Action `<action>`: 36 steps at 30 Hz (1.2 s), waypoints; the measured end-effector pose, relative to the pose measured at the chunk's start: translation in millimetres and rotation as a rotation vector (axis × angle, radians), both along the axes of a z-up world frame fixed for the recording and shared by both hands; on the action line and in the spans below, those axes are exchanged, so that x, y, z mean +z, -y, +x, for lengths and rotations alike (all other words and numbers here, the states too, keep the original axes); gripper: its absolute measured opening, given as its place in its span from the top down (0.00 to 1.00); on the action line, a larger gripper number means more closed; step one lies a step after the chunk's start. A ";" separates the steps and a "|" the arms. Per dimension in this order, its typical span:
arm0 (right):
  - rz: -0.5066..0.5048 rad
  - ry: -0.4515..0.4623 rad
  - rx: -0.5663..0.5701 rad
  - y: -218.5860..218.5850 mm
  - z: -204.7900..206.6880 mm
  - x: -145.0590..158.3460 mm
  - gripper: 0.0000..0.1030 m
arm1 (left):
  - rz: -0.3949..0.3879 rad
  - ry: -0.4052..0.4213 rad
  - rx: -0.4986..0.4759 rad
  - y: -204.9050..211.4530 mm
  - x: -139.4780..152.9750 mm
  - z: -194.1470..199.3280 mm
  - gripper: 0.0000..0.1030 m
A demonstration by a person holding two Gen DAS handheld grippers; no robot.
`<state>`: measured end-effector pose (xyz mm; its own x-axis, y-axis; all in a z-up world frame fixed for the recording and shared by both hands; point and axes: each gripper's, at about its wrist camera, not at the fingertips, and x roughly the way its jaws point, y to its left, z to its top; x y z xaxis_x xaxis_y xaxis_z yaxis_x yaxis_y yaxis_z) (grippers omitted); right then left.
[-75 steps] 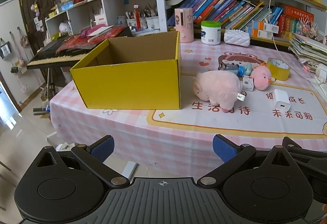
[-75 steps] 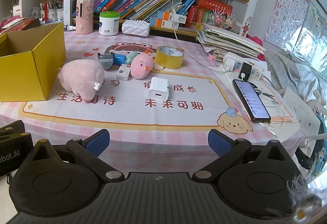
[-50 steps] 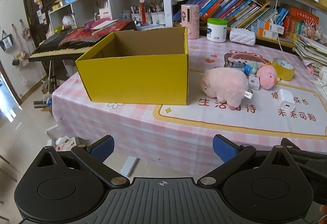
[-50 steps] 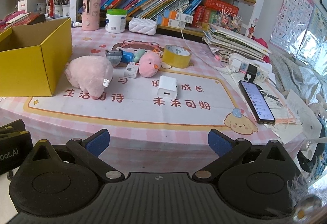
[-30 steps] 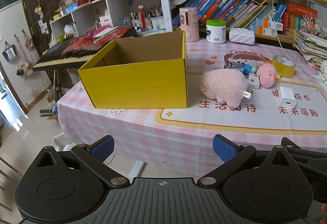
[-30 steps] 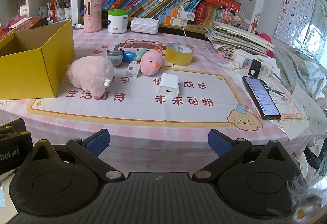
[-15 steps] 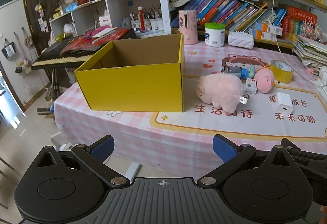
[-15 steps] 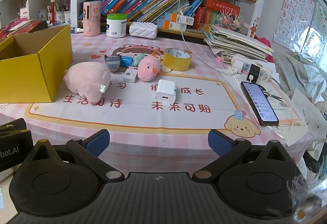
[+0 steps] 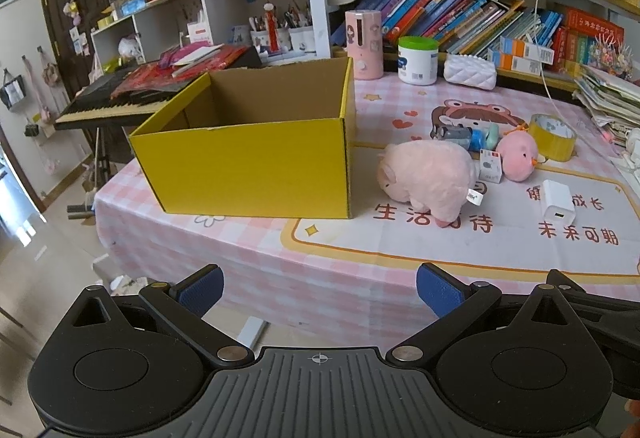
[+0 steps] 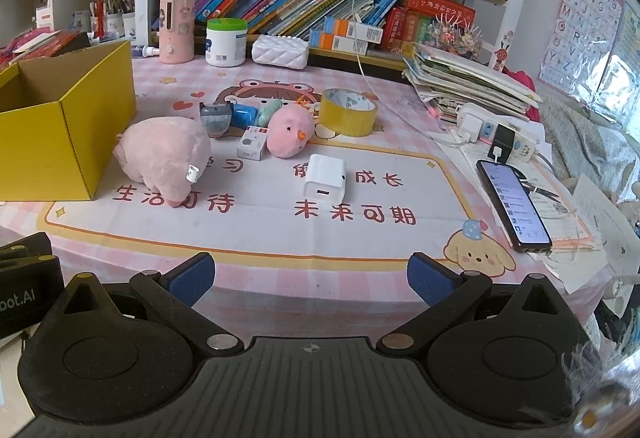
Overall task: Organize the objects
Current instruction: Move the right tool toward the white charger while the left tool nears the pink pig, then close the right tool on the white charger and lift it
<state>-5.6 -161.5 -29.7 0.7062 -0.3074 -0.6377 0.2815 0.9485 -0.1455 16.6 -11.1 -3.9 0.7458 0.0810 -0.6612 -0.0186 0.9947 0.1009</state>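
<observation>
An open yellow cardboard box [image 9: 256, 162] stands on the left of the pink table; it also shows in the right wrist view [image 10: 60, 126]. Right of it lie a pink plush pig [image 9: 430, 178] [image 10: 164, 160], a small pink plush chick [image 9: 518, 160] [image 10: 289, 136], a white charger cube [image 9: 557, 201] [image 10: 325, 180], a small white box [image 10: 252, 147], a grey and blue toy [image 10: 232, 115] and a yellow tape roll [image 10: 348, 112]. My left gripper [image 9: 319, 284] is open and empty before the table's front edge. My right gripper [image 10: 310, 274] is open and empty, just over the front edge.
A phone [image 10: 512, 200], a power strip [image 10: 496, 132] and a paper stack [image 10: 464, 82] lie at the table's right. A white jar [image 10: 226, 42], a pink cylinder [image 10: 176, 28] and bookshelves stand behind. A keyboard [image 9: 116, 106] stands left of the table.
Both grippers have moved closer to the table and a little higher; the objects look larger. Nothing on the table has moved and both grippers stay open.
</observation>
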 end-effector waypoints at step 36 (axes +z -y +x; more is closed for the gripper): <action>0.050 -0.040 0.149 83.5 83.7 -20.8 0.00 | -0.065 -0.094 0.043 55.6 -26.5 73.2 0.00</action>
